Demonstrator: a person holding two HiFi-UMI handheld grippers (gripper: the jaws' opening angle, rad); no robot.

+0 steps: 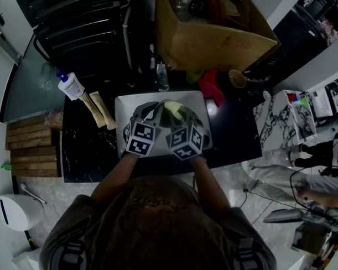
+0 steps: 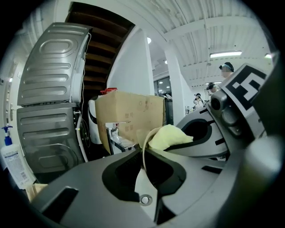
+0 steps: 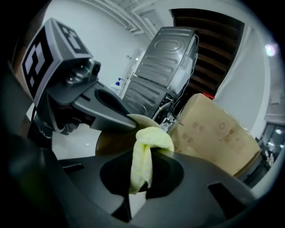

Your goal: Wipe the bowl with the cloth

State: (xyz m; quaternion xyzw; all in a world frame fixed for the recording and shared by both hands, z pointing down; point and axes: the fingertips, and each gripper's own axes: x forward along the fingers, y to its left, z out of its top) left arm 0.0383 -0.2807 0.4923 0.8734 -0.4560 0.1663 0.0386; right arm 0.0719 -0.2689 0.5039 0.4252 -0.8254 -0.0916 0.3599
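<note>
Over the white tray point(image 1: 124, 109), both grippers meet at a small bowl point(image 1: 163, 116). My left gripper point(image 1: 152, 112) is shut on the bowl's thin rim point(image 2: 143, 149), which stands edge-on between its jaws point(image 2: 143, 156). My right gripper point(image 1: 179, 114) is shut on a folded yellow cloth point(image 3: 142, 153), whose bunched top presses against the bowl's inner side point(image 3: 109, 141). The same cloth point(image 2: 168, 136) shows beyond the rim in the left gripper view, with the right gripper's fingers point(image 2: 209, 138) behind it. The left gripper's fingers point(image 3: 100, 109) cross the right gripper view.
A large cardboard box point(image 1: 217, 33) stands behind the tray, with a glass bottle point(image 1: 161, 76) and red cloth point(image 1: 212, 86) in front of it. A soap bottle point(image 1: 71, 85) and wooden slats point(image 1: 30, 149) lie at left. A person's legs point(image 1: 289, 174) are at right.
</note>
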